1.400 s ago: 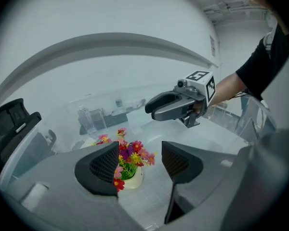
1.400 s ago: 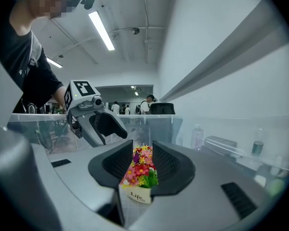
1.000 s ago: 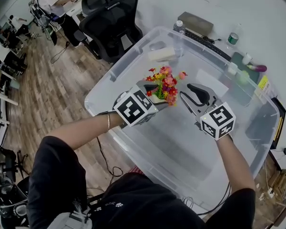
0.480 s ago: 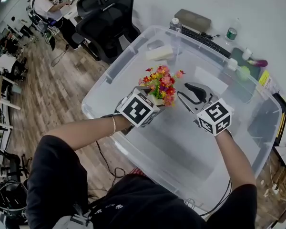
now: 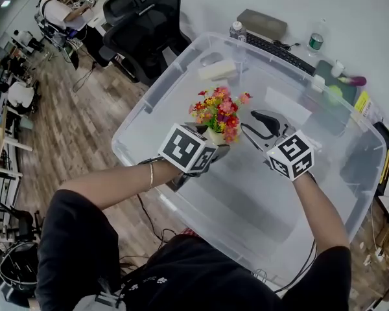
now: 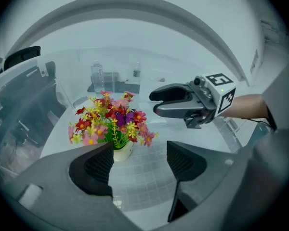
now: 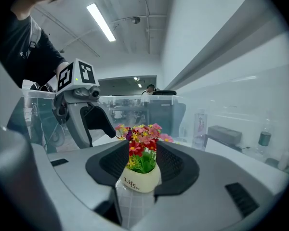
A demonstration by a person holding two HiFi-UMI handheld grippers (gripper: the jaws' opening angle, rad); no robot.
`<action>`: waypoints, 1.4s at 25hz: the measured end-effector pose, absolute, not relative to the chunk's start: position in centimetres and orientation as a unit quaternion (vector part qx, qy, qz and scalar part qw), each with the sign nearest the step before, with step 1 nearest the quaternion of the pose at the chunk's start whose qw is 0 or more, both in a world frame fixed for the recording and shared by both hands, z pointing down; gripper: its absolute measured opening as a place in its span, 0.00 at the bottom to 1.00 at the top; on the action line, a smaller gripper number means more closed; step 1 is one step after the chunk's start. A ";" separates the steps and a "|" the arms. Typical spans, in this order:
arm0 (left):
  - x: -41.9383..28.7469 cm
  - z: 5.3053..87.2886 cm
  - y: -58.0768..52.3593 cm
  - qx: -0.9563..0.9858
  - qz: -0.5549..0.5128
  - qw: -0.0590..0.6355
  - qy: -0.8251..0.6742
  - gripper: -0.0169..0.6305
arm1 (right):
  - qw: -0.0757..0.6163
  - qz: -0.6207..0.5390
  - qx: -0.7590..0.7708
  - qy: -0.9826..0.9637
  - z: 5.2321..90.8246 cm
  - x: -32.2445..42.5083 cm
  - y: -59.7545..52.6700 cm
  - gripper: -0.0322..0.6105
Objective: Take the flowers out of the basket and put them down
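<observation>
Flanking flowers (image 5: 218, 112) in bin (image 5: 246, 199), L tongs (image 6: 138, 153), R tongs (image 6: 153, 103) released, just opening, prob. empty

Left gripper (image 6: 138, 150) 2 fingers: matt grey plastic, pads (image 6: 97, 166) black, ribbed, rubbery; jaws just opened wider, only bin (image 6: 149, 182) floor btwn – clear, smooth, glossy plastic. Past left finger: pot (image 6: 122, 150) glossy white, glazed-looking; flowers (image 6: 113, 121) matt, artificial.
</observation>
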State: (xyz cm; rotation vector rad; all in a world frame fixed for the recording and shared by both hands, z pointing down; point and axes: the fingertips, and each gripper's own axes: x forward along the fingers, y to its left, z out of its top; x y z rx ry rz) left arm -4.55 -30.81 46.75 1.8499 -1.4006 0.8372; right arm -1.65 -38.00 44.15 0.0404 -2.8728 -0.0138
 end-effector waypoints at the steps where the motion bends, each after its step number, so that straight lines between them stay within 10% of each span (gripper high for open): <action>1: -4.1 46.5 -30.7 0.712 0.318 0.329 -0.533 0.54 | 0.133 -0.005 0.015 -0.991 44.1 -1.6 -38.0 0.32; 35: -7.7 54.8 -32.3 0.660 0.394 0.349 -0.536 0.54 | 0.167 0.011 -0.041 -0.985 49.2 -3.5 -38.4 0.41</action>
